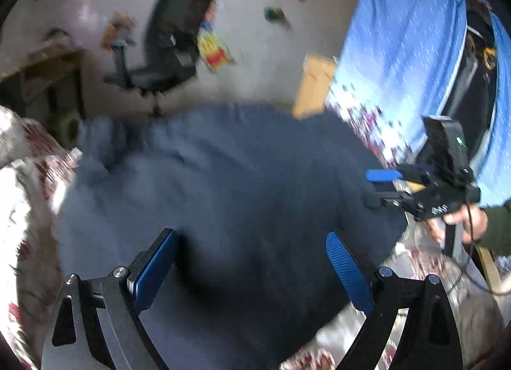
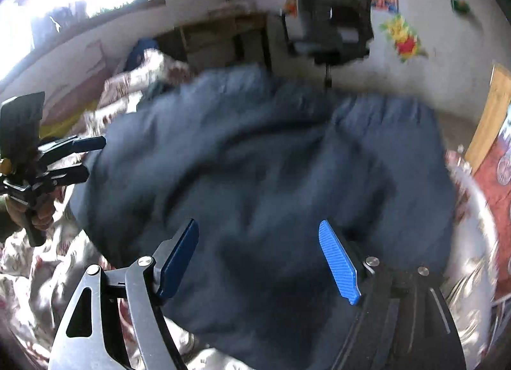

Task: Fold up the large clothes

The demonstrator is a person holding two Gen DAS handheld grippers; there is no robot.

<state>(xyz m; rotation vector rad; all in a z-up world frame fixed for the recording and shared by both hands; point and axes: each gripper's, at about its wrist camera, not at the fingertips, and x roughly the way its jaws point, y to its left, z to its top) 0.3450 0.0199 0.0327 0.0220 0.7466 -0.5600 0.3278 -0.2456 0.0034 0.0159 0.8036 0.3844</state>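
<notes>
Both tools hover, jaws spread, over a dark blue garment [image 1: 223, 184] lying rumpled on a bed with a red-and-white floral bedspread [image 1: 28, 197].

The left tool [image 1: 252, 274] and the right tool [image 2: 258, 261] are both released and grasp nothing; the soft, matte cloth lies in a broad mound with loose creases and a gathered far edge, nearly covering the bed. The fold looks barely started or between folds. The next move likely calls for each tool to drop to a near edge or corner, pinch it, and carry it across. Motion blur hides seams and the garment's type. An office chair [image 1: 166, 47] stands behind.
</notes>
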